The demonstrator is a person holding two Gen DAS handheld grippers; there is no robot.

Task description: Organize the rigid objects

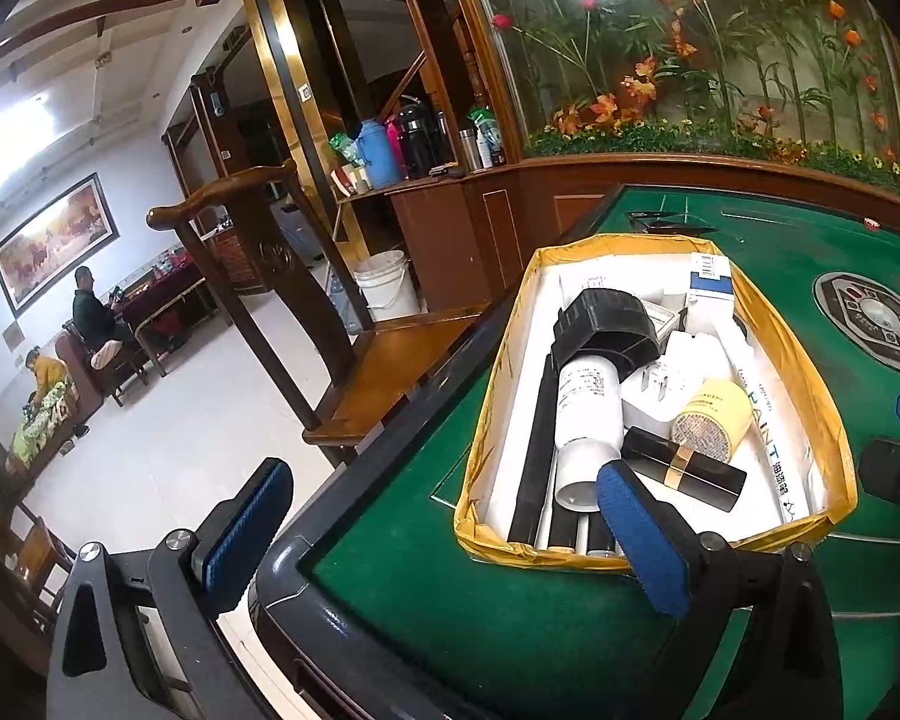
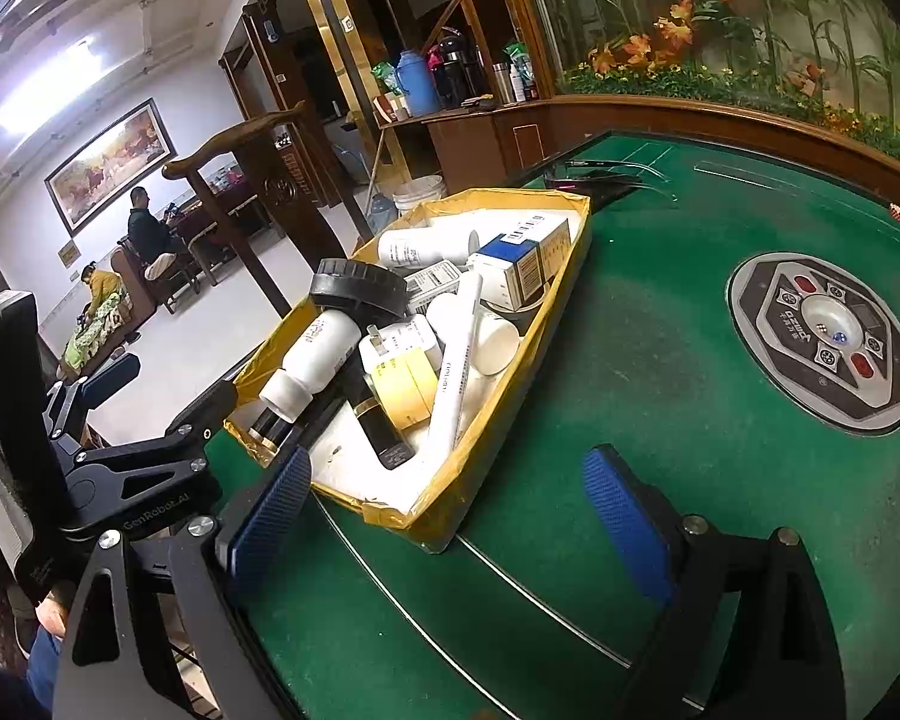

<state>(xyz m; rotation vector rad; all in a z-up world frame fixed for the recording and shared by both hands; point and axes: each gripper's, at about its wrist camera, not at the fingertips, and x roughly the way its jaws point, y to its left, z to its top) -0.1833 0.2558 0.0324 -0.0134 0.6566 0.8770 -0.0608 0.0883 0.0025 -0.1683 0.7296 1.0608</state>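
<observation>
Two open tongs (image 1: 444, 516) (image 2: 450, 516) near one box (image 1: 834, 468).

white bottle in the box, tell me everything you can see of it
The white bottle is a plain plastic-looking cylinder with a white cap and a label of small dark print. It lies on its side in the yellow-taped box, cap end toward the near rim. Its far end meets the black round lid; it rests across long black sticks, and a black and gold tube lies beside its cap. Neither gripper touches it.
</observation>
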